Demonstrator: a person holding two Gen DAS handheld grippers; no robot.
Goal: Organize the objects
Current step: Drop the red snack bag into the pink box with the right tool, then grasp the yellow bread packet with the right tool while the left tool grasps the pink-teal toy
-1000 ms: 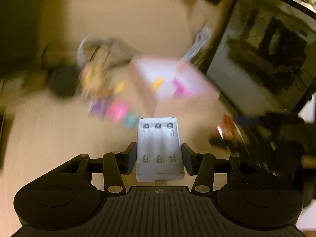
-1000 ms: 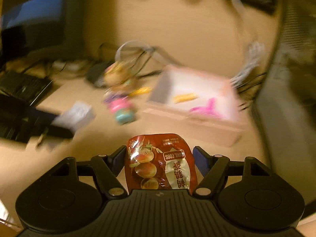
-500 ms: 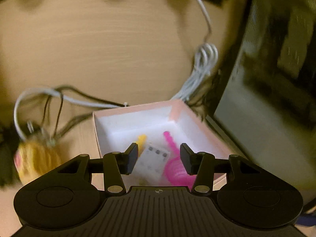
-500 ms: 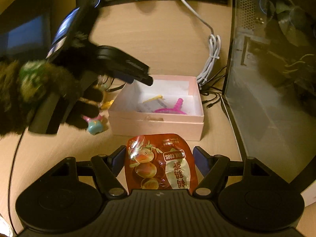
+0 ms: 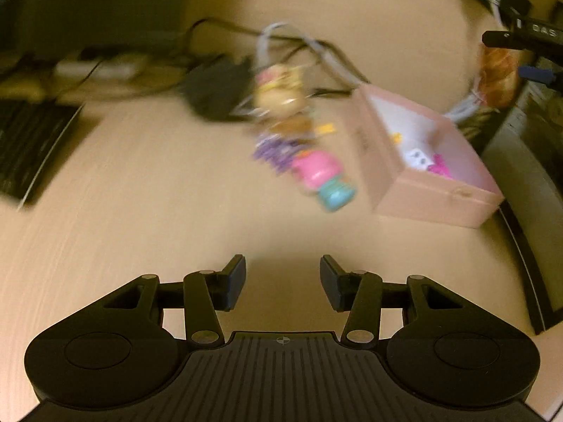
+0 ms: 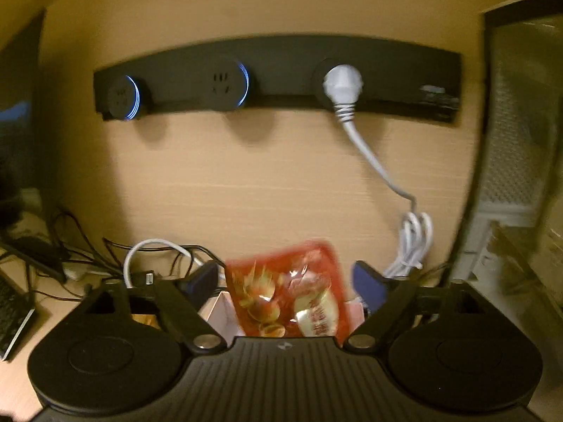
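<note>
My left gripper (image 5: 282, 283) is empty with jaws wide; my right gripper (image 6: 285, 283) is spread around a red snack packet (image 6: 292, 292).

From the left wrist I see bare table (image 5: 140, 211) between my fingers, and the pink box (image 5: 422, 190) ahead to the right, with a white item (image 5: 417, 157) and something pink (image 5: 440, 167) inside; blurred toys (image 5: 309, 161) lie just left of it. On the right wrist the packet sits blurred between the spread fingers; I cannot tell whether either pad touches it. The box's pale corner (image 6: 225, 311) shows beneath it.
</note>
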